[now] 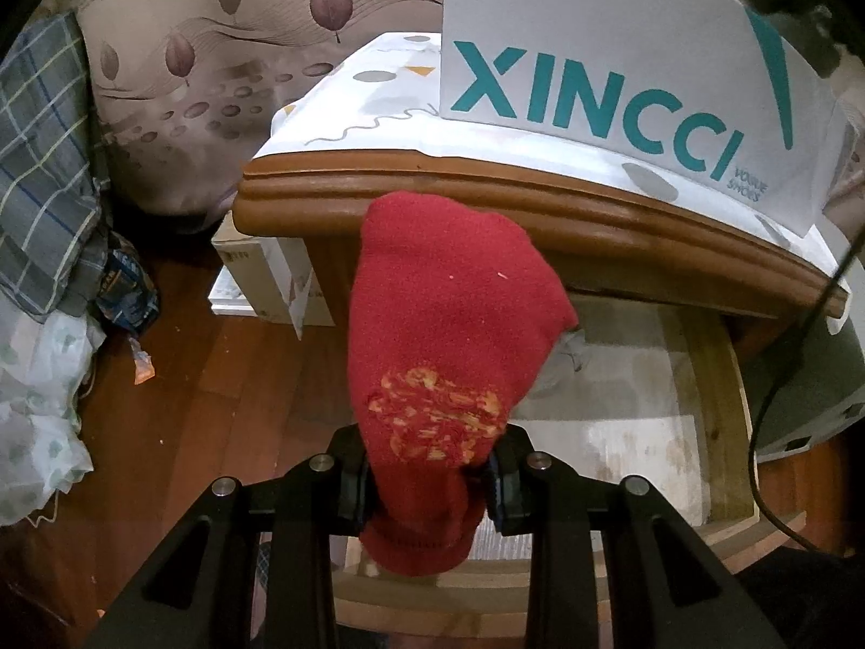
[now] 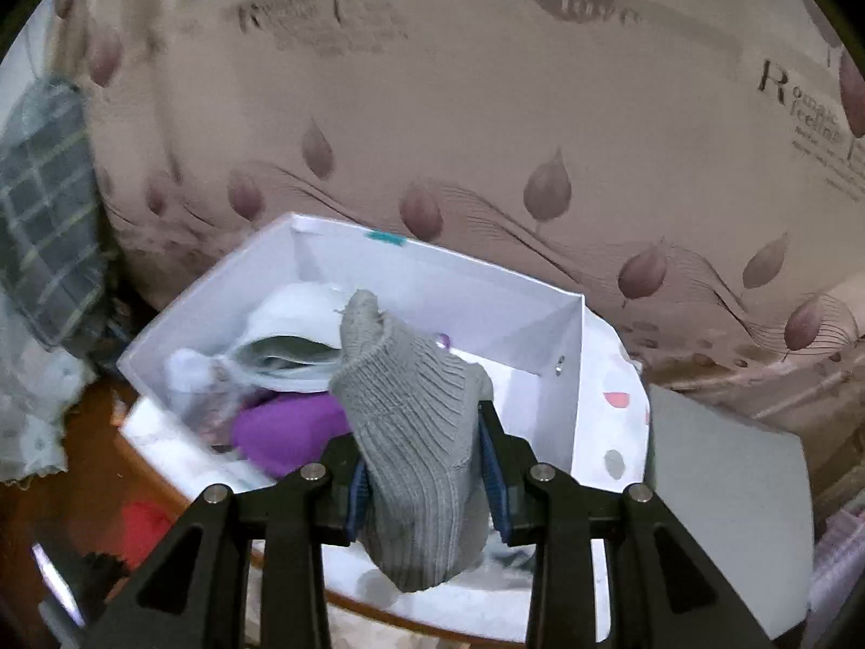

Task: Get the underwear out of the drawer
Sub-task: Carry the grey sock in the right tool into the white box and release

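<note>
My left gripper [image 1: 430, 492] is shut on a red knitted sock [image 1: 448, 335] with a yellow-orange patch, and the sock stands up in front of the wooden nightstand edge [image 1: 540, 200]. Below it the open drawer [image 1: 719, 389] shows a pale, bare bottom. My right gripper [image 2: 427, 478] is shut on a grey ribbed sock [image 2: 416, 422], held above an open white box [image 2: 573, 378]. That box holds white cloth [image 2: 292, 335] and a purple piece [image 2: 292, 432].
A white box lettered XINCCI [image 1: 611, 54] stands on the nightstand's patterned cover [image 1: 346, 124]. A leaf-print mattress side [image 2: 486, 135] rises behind. Plaid cloth [image 1: 43, 173] and bags lie at left on the wooden floor [image 1: 216, 405]. A black cable [image 1: 778, 378] hangs at right.
</note>
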